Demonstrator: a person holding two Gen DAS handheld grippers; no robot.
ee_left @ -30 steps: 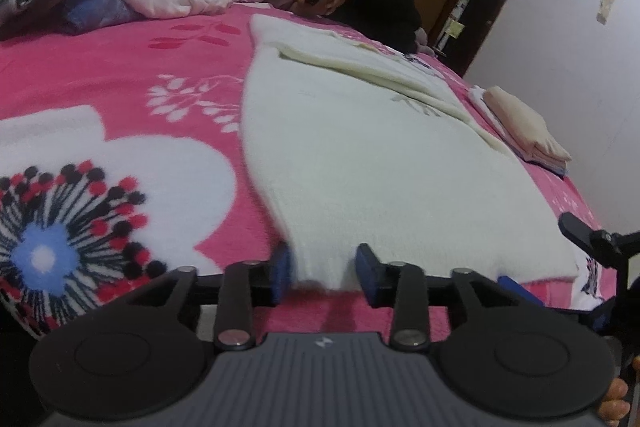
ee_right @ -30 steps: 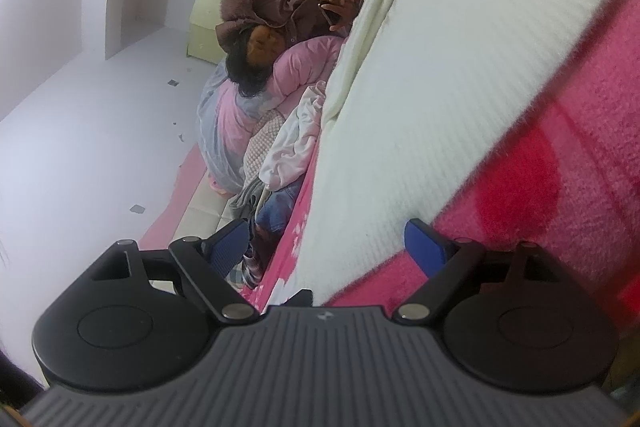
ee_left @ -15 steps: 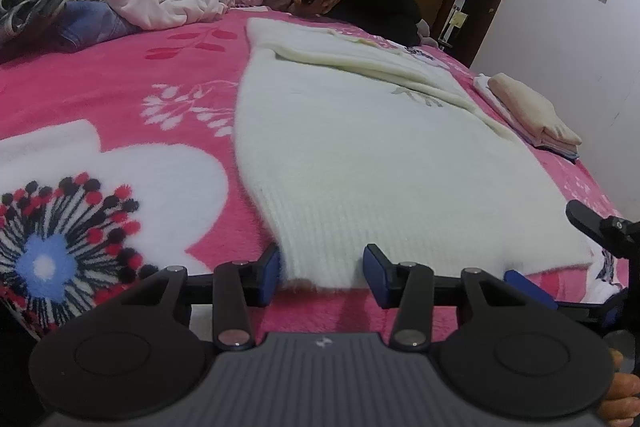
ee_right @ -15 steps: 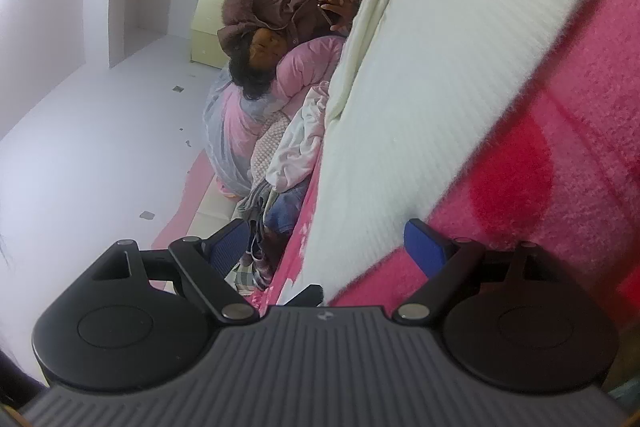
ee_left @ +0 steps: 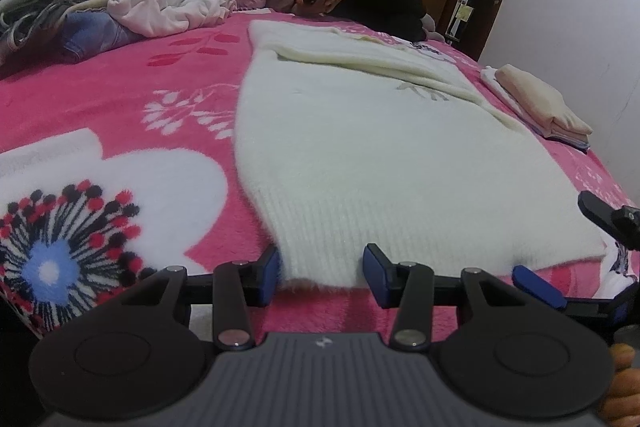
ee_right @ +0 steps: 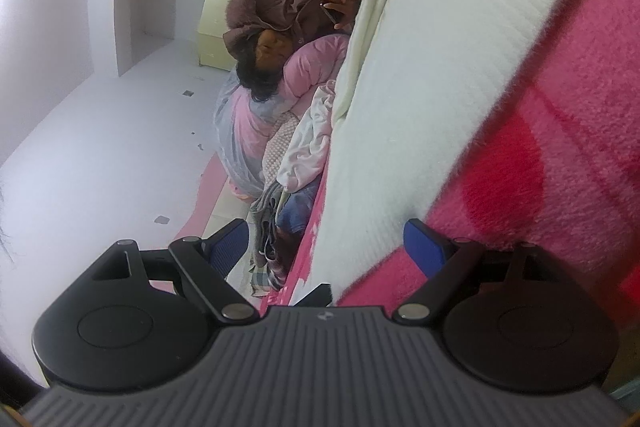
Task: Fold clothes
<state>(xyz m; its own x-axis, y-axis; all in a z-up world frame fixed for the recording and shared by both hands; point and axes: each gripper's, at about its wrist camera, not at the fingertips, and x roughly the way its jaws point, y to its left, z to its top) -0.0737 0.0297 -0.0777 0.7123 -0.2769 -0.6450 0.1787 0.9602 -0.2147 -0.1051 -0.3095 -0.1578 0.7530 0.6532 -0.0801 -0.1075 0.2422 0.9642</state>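
Both grippers are lining up on the white sweater's [ee_left: 384, 163] near hem for a lift: left gripper [ee_left: 320, 269] jaws are standing spread astride its corner, right gripper [ee_right: 326, 247] jaws are gaping wide around the hem edge, neither pinching yet.

My left hand-held gripper [ee_left: 320, 273] rolls a touch, so the white sweater [ee_left: 384, 163] and the bed [ee_left: 120, 99] sit more level in its view now. On my right hand-held gripper [ee_right: 326, 247], the sweater's hem has slid slightly rightward between the fingers.
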